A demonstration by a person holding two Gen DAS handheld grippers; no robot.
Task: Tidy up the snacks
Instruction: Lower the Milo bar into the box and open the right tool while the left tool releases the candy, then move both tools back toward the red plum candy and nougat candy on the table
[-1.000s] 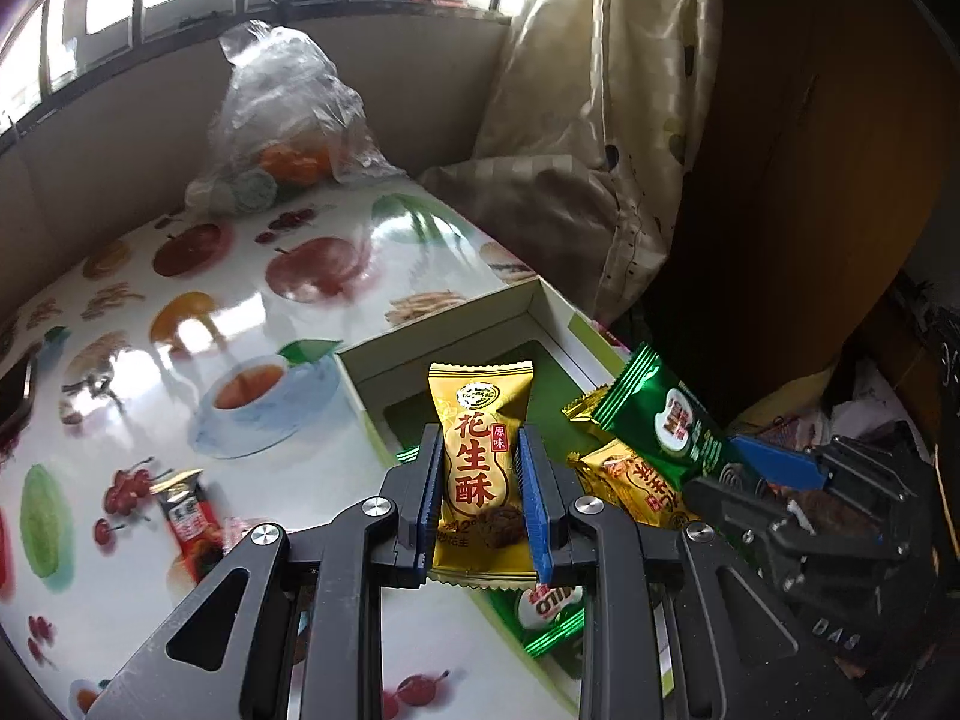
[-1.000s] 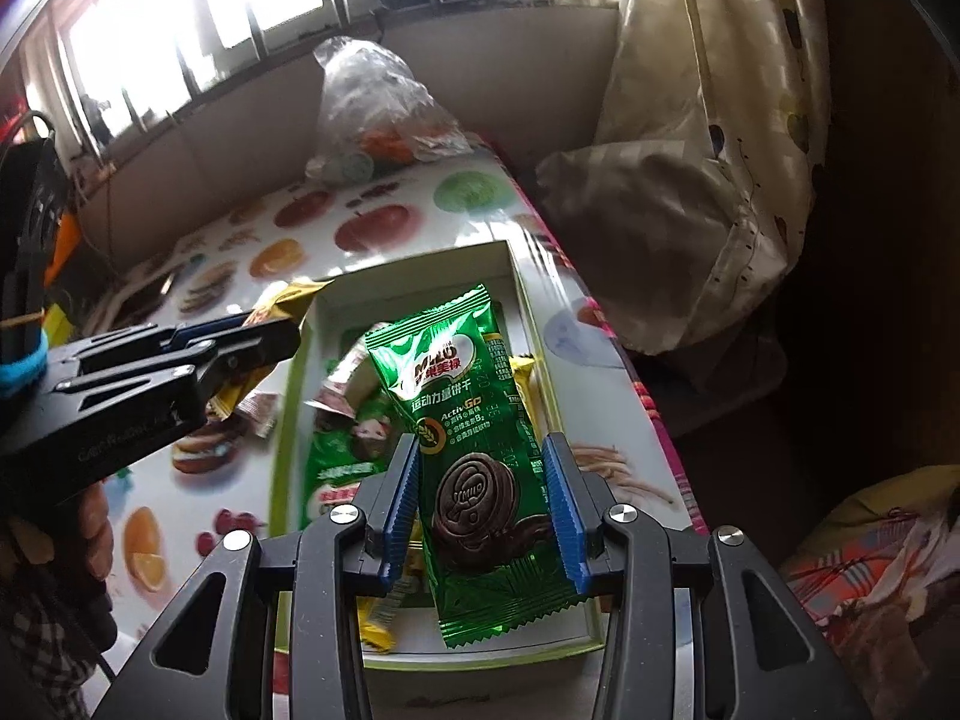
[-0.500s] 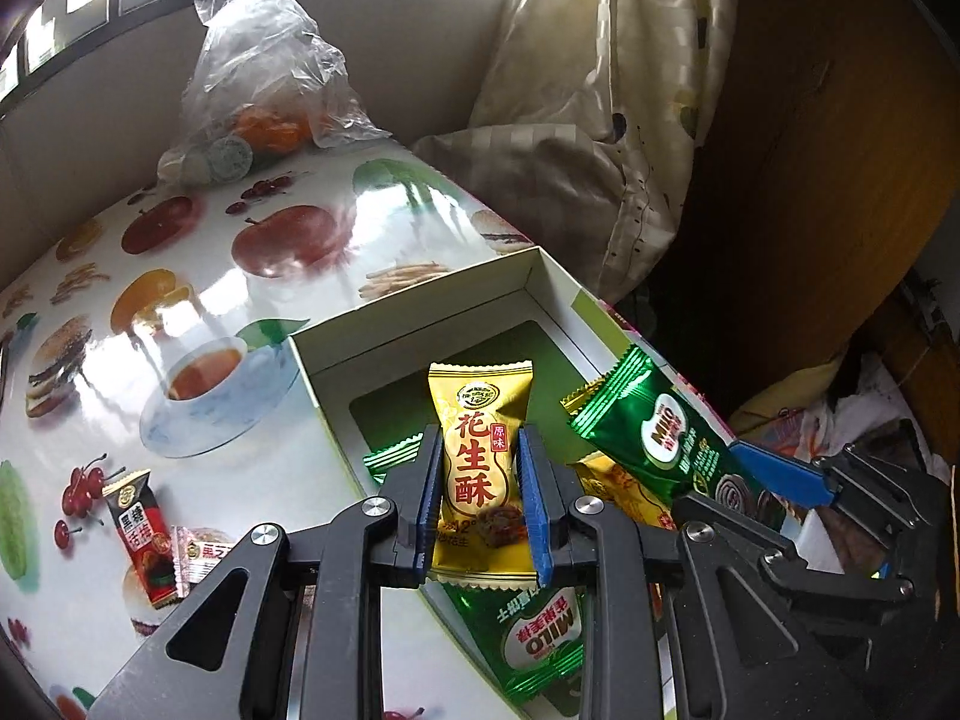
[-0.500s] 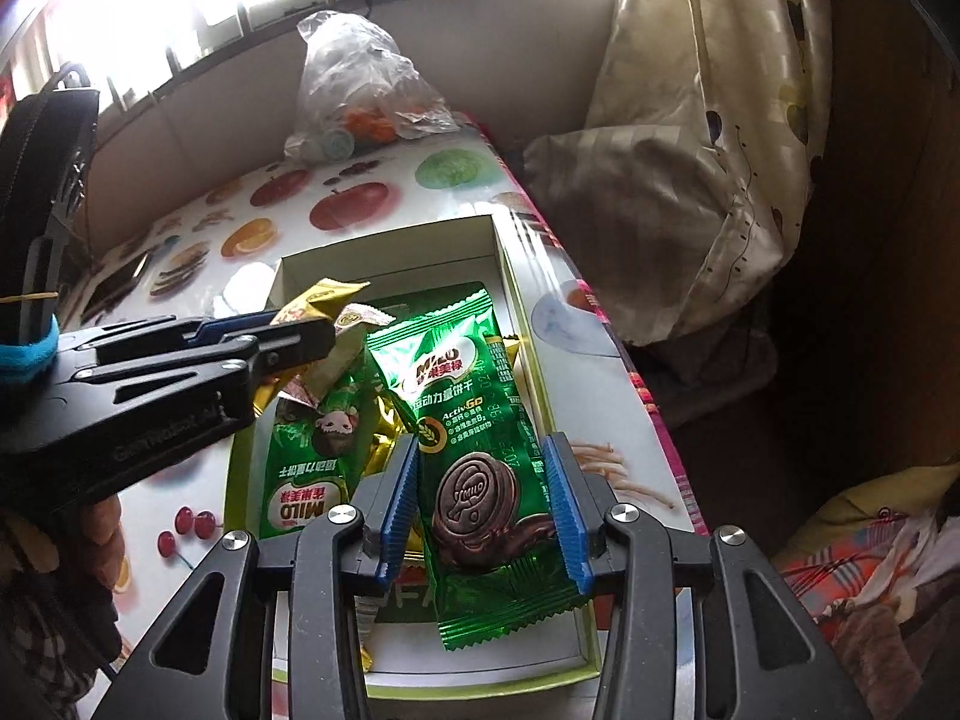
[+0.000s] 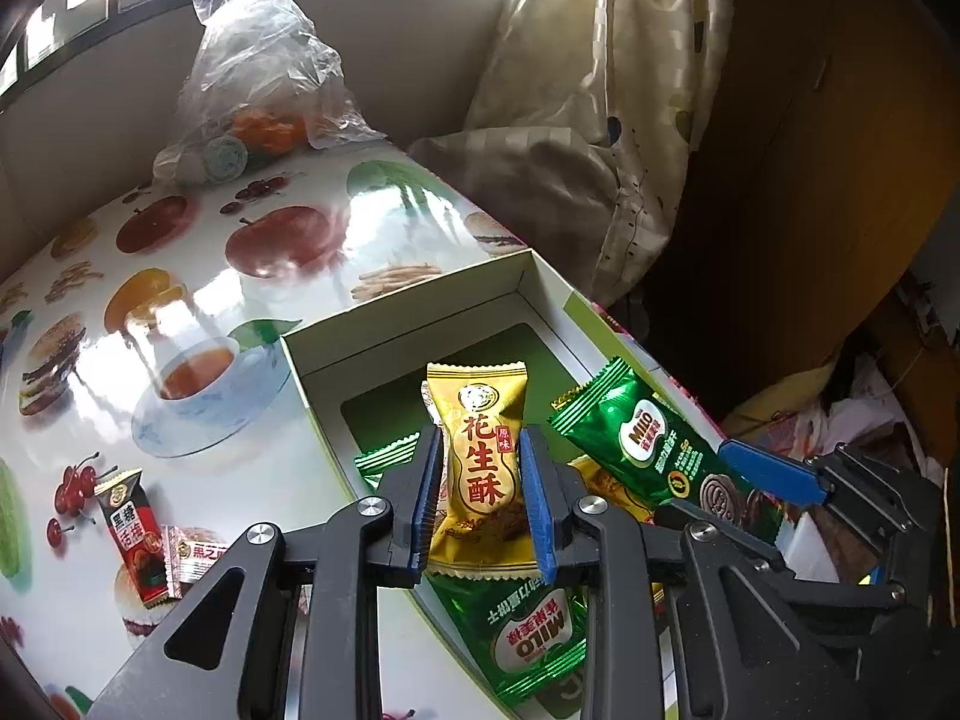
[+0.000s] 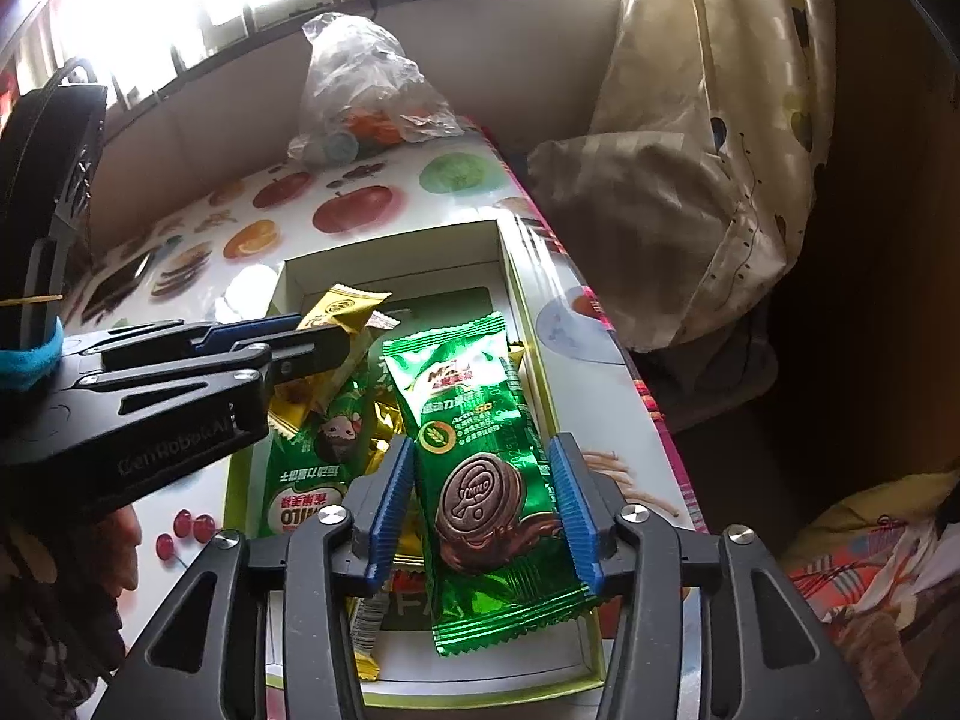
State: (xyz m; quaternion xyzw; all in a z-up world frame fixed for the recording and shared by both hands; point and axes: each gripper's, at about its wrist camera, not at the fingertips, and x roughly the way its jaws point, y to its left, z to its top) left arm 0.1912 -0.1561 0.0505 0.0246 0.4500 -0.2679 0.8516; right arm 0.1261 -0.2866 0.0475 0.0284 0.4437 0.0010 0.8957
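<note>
While your left gripper (image 5: 480, 504) holds its fingers clamped on the gold peanut candy (image 5: 483, 468), the wrapper stands upright above the near half of the open box (image 5: 420, 306). Your right gripper (image 6: 483, 504) has its fingers clamped on the green biscuit pack (image 6: 480, 450), which hangs over the right side of the same box, close to its right wall.

The box sits against the right edge of the worktop (image 5: 198, 276); beyond that edge hangs a curtain (image 5: 600, 120), so there is little room to swing right. The far end of the box floor is bare green, and the printed worktop to the left and behind it is open up to the plastic bag (image 5: 258, 78) near the far wall.

From the left wrist you see two small red sachets (image 5: 135, 531) lying on the worktop just left of the box; the right wrist does not show them. The right wrist shows more of the box's contents: a second green pack (image 6: 312, 468) lying flat beneath the left gripper, gold wrappers under it, and the box's near wall, just past your right fingers (image 6: 573, 504). It also shows the two grippers side by side, near each other but apart.
</note>
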